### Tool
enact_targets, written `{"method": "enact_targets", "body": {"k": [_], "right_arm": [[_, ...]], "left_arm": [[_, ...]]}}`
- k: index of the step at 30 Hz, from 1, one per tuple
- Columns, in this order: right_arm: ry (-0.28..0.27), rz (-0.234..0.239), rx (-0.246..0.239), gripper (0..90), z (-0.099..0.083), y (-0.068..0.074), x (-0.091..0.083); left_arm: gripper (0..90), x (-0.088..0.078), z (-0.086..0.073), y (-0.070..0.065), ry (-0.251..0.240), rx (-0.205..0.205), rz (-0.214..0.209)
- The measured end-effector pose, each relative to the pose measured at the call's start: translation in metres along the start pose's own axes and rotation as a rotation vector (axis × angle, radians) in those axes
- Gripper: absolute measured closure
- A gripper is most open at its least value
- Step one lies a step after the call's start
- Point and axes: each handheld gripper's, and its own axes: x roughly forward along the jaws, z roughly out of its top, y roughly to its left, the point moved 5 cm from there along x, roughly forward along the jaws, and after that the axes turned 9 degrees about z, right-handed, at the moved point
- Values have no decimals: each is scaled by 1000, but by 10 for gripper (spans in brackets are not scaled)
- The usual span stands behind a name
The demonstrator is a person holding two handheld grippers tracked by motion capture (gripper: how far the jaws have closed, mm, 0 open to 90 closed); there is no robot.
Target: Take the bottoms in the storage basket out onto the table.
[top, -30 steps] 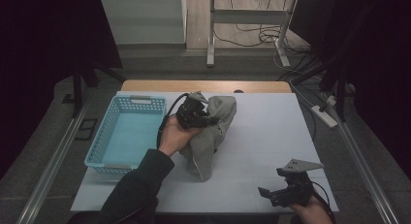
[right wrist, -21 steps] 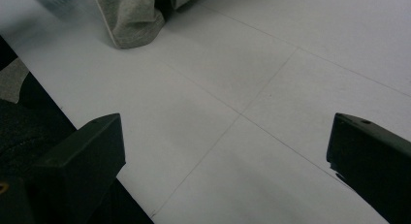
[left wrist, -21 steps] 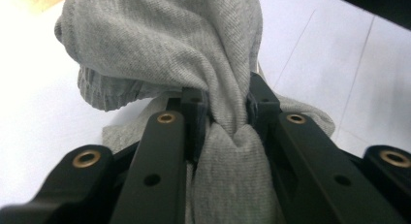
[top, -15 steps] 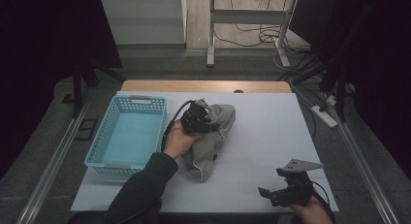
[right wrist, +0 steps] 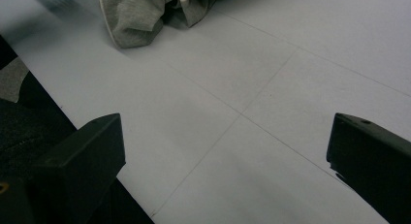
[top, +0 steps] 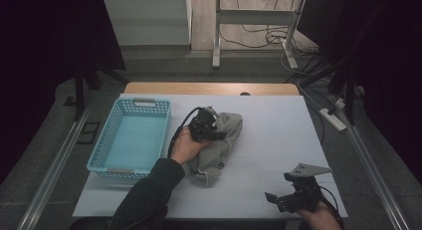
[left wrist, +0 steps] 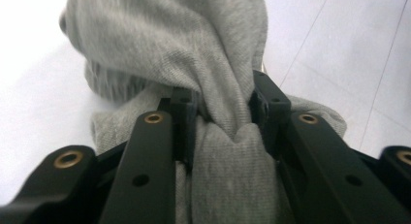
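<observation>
Crumpled grey knitted sweatshirt [top: 219, 145] lying near the middle of the white table top [top: 278, 140], just right of the light-blue perforated plastic basket [top: 130, 139] and apart from it. Left gripper [top: 211, 133], black, held in the person's left hand [top: 186, 145], resting on the upper part of the garment, dark sleeve [top: 147, 190] entering from the bottom edge. In the left gripper view, a bunched fold of the same grey fabric [left wrist: 228, 98] caught between the two black jaws, pads pressing on it from both sides; jaws narrow, having just eased slightly apart while retaining the fold. Ribbed cuff or hem of the garment visible beyond the jaws, draped onto the table surface. Right gripper [top: 286, 200], black with a grey three-cornered plate on top, resting at the near right corner of the table, well apart from the sweatshirt, held in the person's right hand [top: 318, 217]. In the right gripper view, both jaws spread wide at the frame's lower corners, nothing between them but bare white table top [right wrist: 242, 112], with faint seam lines crossing it. Lower hem of the grey sweatshirt [right wrist: 135, 15] seen at the far edge of that view, lying flat on the table. Basket interior without contents, standing at the table's left side.
</observation>
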Motion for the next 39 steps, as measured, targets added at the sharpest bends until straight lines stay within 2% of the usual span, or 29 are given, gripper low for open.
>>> {"method": "enact_targets", "body": {"k": [3,7,8,13,16,22,26,27,28,33,34,35,39], "right_arm": [[-1,0,0,5,0,0,0],[0,0,0,5,0,0,0],[2,0,-1,5,0,0,0],[3,-2,-3,5,0,0,0],[3,0,-2,5,0,0,0],[4,0,0,5,0,0,0],[6,2,1,5,0,0,0],[6,2,1,5,0,0,0],[4,1,0,5,0,0,0],[8,1,-1,5,0,0,0],[8,0,-1,5,0,0,0],[8,0,-1,5,0,0,0],[9,0,-1,5,0,0,1]], "left_arm": [[622,5,-1,1,20,-9,-16],[577,8,-2,0,39,7,-15],[555,10,-3,-1,44,23,-14],[505,14,-4,-3,41,27,-20],[437,14,-5,-4,40,38,-30],[358,11,-2,-6,60,50,-35],[257,6,2,-8,51,38,-28],[257,4,3,-8,49,36,-26],[207,3,3,-8,46,31,-26],[152,-3,4,-9,46,14,-49],[132,-2,4,-9,55,26,-50],[67,-2,3,-10,57,29,-53],[31,-3,-1,-13,59,62,-83]]}}
